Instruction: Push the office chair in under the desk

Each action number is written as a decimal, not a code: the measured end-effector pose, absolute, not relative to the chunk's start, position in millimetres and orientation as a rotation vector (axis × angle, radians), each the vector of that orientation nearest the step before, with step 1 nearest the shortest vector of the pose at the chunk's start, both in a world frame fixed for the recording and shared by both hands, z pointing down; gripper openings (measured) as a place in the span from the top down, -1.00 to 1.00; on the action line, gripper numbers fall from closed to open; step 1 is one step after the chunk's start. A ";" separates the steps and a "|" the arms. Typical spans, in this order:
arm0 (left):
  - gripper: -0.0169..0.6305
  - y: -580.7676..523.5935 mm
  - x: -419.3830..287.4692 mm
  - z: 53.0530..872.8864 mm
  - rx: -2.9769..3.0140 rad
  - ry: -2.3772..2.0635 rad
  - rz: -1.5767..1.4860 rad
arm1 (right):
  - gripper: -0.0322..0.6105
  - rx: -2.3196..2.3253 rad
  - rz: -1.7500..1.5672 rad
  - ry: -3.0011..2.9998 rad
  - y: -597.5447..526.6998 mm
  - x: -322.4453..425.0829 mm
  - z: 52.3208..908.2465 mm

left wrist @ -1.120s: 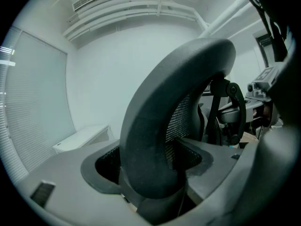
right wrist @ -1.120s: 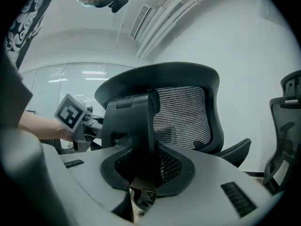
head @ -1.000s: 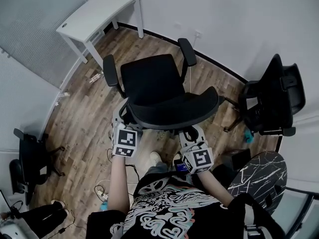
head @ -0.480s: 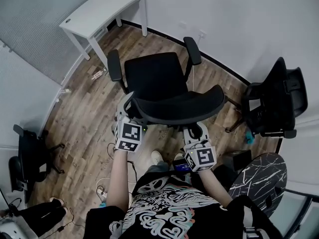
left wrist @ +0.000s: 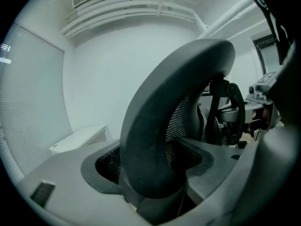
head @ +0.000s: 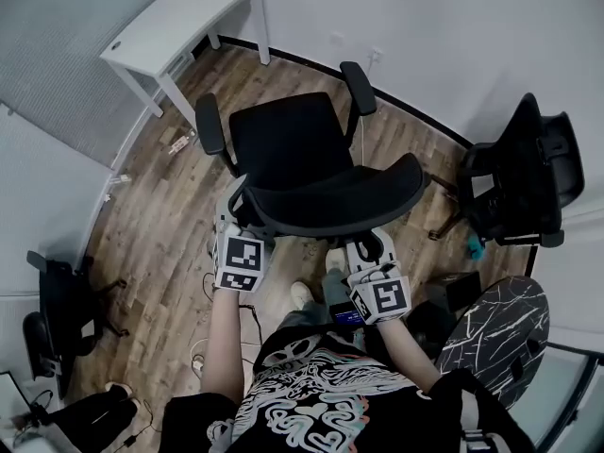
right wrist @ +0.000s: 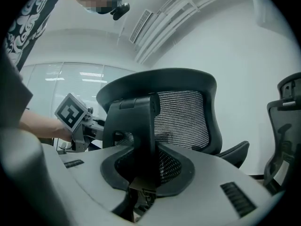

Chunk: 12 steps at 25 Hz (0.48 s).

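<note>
With a tool on each side of the backrest, you've got two push points. Your left gripper (head: 230, 220) is clamped around the curved rim (left wrist: 155, 140); your right gripper (head: 364, 250) is closed on the centre spine (right wrist: 141, 135). The office chair (head: 293, 159) sits well apart from the desk (head: 179, 22), its seat pointing roughly that way, so I'd judge the push runs forward-left.

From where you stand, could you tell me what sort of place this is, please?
Probably an office: a white desk, a black mesh office chair with another chair nearby, on wood-look flooring.
</note>
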<state>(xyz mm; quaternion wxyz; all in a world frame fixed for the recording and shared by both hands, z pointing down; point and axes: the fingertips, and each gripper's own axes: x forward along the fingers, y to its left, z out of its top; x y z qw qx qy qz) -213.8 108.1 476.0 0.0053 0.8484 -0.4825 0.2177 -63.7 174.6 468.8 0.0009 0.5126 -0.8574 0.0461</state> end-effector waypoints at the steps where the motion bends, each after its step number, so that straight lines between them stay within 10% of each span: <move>1: -0.12 107.6 -213.4 475.4 2.657 -1.511 0.682 | 0.68 1.611 0.149 -2.690 174.3 -63.2 469.0; 12: -0.12 91.1 -216.4 477.6 2.649 -1.525 0.686 | 0.68 1.574 0.143 -2.704 157.1 -66.4 472.0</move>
